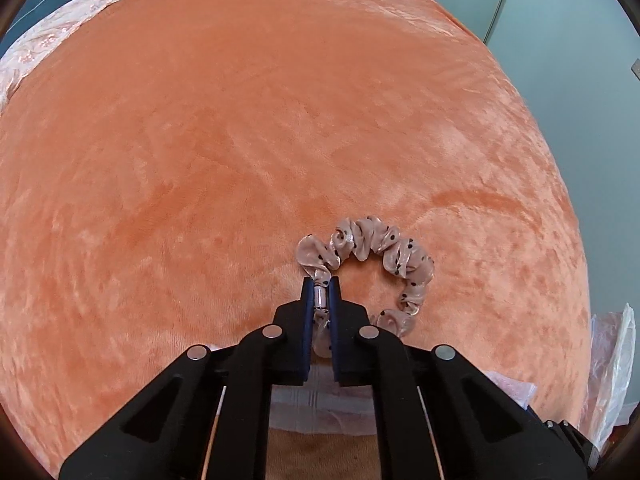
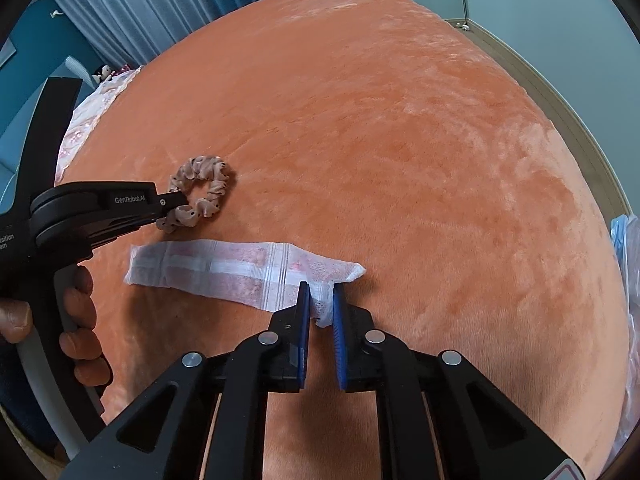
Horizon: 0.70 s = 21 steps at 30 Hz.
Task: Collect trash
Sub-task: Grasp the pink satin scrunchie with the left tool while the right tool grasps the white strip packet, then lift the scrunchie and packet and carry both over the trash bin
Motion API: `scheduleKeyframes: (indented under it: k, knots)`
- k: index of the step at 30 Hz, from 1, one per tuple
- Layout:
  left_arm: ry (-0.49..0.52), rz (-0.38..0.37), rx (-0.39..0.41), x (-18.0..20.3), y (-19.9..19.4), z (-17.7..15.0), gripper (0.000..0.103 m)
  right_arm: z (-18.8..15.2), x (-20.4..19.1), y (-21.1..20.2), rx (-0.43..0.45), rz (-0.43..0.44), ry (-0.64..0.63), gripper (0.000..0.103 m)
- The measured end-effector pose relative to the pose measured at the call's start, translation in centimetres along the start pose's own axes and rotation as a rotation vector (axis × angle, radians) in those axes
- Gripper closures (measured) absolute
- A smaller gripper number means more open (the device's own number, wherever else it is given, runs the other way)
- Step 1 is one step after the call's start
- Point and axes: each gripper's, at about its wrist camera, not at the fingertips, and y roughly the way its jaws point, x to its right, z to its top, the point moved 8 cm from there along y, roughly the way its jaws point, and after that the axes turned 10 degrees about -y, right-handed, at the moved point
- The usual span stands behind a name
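On the orange blanket (image 2: 400, 140), the left claw (image 1: 321, 294) pinches a spotted hair tie (image 1: 384, 256); just beside the tie, the right claw (image 2: 321, 300) grips one end of a white wrapper (image 2: 224, 266).

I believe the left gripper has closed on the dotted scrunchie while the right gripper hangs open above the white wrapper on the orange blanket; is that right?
Not quite: the right gripper is not open above the white wrapper; it is shut on the wrapper's right end, as the right wrist view shows. The left gripper has indeed closed on the dotted scrunchie, and both things lie on the orange blanket.
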Motion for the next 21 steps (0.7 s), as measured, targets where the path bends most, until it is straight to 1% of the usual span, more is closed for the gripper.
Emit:
scheduleKeyframes:
  k: [4,9,21]
  knots:
    - [0.003,-0.015,0.002,0.6,-1.7,-1.0,0.097,-0.8,0.0,-1.4,0.005,0.015,0.013,0.093]
    - [0.009,-0.046,0.019,1.8,-4.8,-2.4,0.097,-1.1,0.6,-4.6,0.042,0.018,0.040,0.093]
    - [0.078,-0.126,0.111,7.2,-14.7,-6.1,0.097,-0.2,2.6,-16.3,0.214,-0.010,0.064,0.093]
